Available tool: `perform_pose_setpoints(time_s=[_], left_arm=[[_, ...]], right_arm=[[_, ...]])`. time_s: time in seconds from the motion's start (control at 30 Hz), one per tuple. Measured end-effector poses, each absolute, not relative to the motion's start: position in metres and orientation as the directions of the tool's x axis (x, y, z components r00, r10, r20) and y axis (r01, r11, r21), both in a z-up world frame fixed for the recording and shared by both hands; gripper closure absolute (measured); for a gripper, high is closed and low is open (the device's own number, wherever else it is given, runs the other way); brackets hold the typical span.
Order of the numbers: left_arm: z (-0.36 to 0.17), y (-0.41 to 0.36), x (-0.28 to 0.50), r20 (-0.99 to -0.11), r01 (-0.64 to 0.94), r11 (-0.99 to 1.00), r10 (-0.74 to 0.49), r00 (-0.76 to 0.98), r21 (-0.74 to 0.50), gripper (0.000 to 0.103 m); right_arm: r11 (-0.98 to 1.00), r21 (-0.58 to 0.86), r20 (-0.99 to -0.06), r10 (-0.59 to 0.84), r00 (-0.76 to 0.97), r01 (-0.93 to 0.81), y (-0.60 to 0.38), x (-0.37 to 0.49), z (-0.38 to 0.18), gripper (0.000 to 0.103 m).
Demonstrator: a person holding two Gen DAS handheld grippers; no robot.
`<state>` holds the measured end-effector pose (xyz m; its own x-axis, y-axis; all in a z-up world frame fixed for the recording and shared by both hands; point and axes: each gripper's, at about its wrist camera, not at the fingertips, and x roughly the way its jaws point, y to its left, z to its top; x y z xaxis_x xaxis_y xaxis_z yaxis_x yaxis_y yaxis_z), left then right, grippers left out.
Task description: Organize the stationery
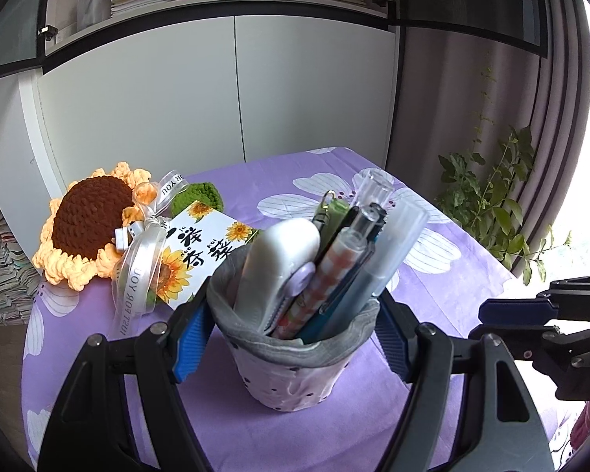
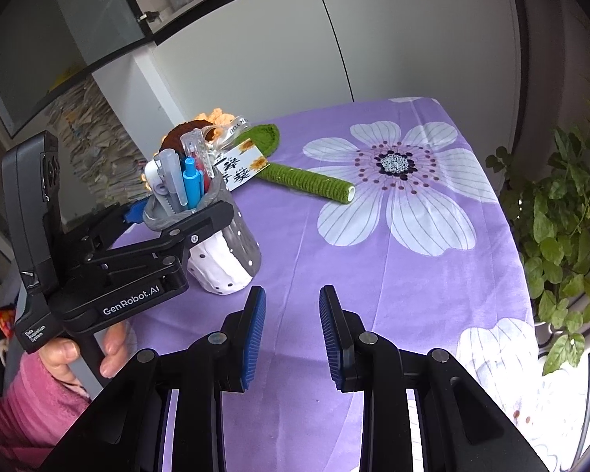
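Observation:
A grey and white dotted fabric pen holder [image 1: 291, 369] stands upright on the purple flowered tablecloth [image 1: 452, 275]. It holds several pens [image 1: 334, 271] and a white correction tape [image 1: 279, 263]. My left gripper [image 1: 291, 338] is shut on the holder's upper rim, one blue pad on each side. In the right wrist view the holder [image 2: 224, 259] stands at the left with the left gripper [image 2: 177, 228] clamped on it. My right gripper [image 2: 293, 334] is open and empty, low over the cloth to the right of the holder.
A crocheted sunflower [image 1: 86, 224] with a ribbon and a card [image 1: 200, 251] lies behind the holder; its green stem [image 2: 310, 183] stretches across the cloth. White cabinet doors [image 1: 232, 90] stand behind the table. A potted plant [image 2: 562, 236] is beyond the right edge.

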<state>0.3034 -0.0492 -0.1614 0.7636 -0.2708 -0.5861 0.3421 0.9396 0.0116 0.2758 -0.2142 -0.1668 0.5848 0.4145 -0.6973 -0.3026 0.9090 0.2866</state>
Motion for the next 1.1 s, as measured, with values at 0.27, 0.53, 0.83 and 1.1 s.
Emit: perform_pose_setpoints(time_s=[0.27, 0.53, 0.83, 1.1], left_arm=[[-0.162, -0.049, 0.300, -0.581, 0.333, 0.942, -0.256, 0.773, 0.027, 0.029], [-0.163, -0.047, 0.293, -0.580, 0.327, 0.944, -0.241, 0.778, 0.047, 0.009], [-0.166, -0.033, 0.283, -0.607, 0.301, 0.953, -0.217, 0.764, 0.039, 0.002], [-0.154, -0.018, 0.255, -0.593, 0.265, 0.963, -0.182, 0.785, 0.055, 0.001]], right_arm=[[0.912, 0.285, -0.700, 0.408, 0.587, -0.295, -0.215, 0.276, -0.167, 0.074], [0.916, 0.272, -0.703, 0.398, 0.589, -0.294, -0.213, 0.274, -0.167, 0.074], [0.927, 0.244, -0.702, 0.372, 0.608, -0.286, -0.210, 0.265, -0.160, 0.074], [0.940, 0.192, -0.689, 0.334, 0.644, -0.282, -0.203, 0.252, -0.148, 0.074]])
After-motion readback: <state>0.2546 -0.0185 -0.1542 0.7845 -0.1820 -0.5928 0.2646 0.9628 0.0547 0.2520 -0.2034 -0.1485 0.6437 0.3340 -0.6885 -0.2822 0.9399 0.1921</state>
